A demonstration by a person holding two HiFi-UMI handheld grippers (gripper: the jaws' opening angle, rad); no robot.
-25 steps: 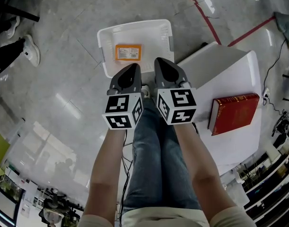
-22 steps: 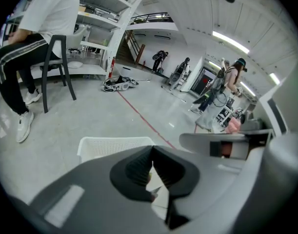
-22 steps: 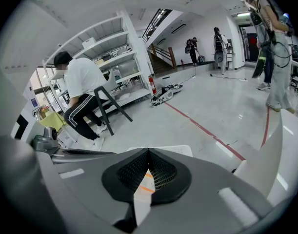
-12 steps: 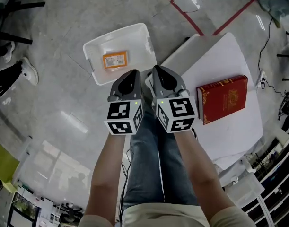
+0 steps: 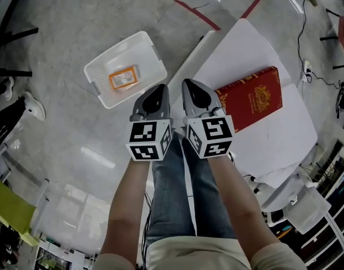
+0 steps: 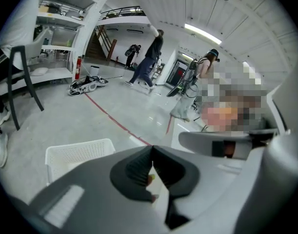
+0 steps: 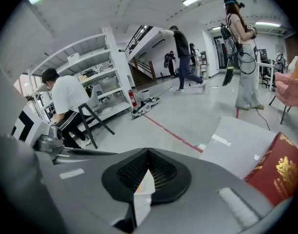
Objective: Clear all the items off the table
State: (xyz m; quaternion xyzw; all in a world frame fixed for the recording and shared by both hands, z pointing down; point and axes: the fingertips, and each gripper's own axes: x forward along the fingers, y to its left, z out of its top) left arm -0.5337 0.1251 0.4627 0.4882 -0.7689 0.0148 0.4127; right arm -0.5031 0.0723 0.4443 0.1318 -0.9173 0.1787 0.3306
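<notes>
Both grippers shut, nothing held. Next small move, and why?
Probably swing the right gripper toward the red book and open its jaws: the book is the only item seen on the table, and it lies nearest that gripper.

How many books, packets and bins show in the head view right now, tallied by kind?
Red book: 1, lying on the white table
Orange packet: 1, lying inside the bin
White bin: 1, on the floor
Total: 3
</notes>
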